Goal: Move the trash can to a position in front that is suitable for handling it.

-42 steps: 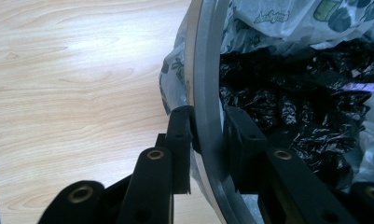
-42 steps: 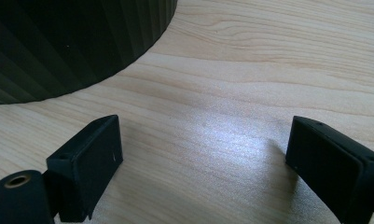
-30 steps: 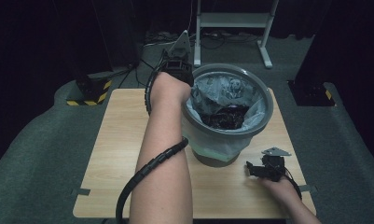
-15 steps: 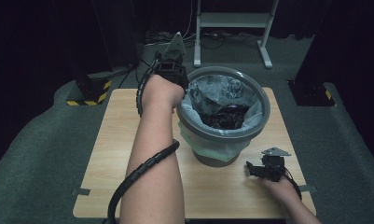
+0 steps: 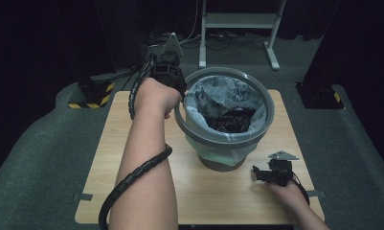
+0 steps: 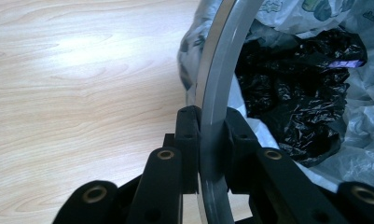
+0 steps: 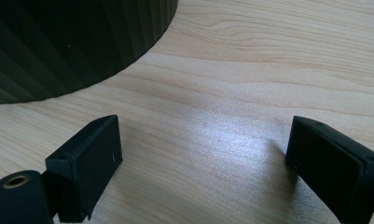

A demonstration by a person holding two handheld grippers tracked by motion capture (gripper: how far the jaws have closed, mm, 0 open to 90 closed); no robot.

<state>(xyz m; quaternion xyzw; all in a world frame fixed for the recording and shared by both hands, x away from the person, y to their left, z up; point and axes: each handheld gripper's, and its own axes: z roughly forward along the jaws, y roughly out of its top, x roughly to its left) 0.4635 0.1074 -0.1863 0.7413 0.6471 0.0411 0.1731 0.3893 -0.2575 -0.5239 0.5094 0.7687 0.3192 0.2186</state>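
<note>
A dark bin (image 5: 222, 162) stands mid-table, lined with a pale printed plastic bag (image 5: 209, 98) that holds a crumpled black bag (image 5: 230, 122). A grey ring (image 5: 228, 140) sits around the bin's top, tilted and shifted toward the left. My left gripper (image 5: 181, 92) is shut on the ring's far-left edge; in the left gripper view its jaws (image 6: 211, 140) pinch the grey ring (image 6: 222, 60) from both sides, beside the black bag (image 6: 292, 88). My right gripper (image 5: 259, 173) rests open on the table at the front right, its jaws (image 7: 203, 154) wide apart over bare wood near the bin's ribbed wall (image 7: 68, 37).
The wooden table (image 5: 132, 143) has bare room left of the bin and along its front edge. A ribbed cable (image 5: 137, 175) trails along the left forearm. Behind the table stand a white frame (image 5: 237, 21) and a yellow-striped base (image 5: 91, 98) on the grey floor.
My left hand has moved leftward, drawing the grey ring with it, so the ring now sits off-centre over the bin. The right gripper has stayed where it was.
</note>
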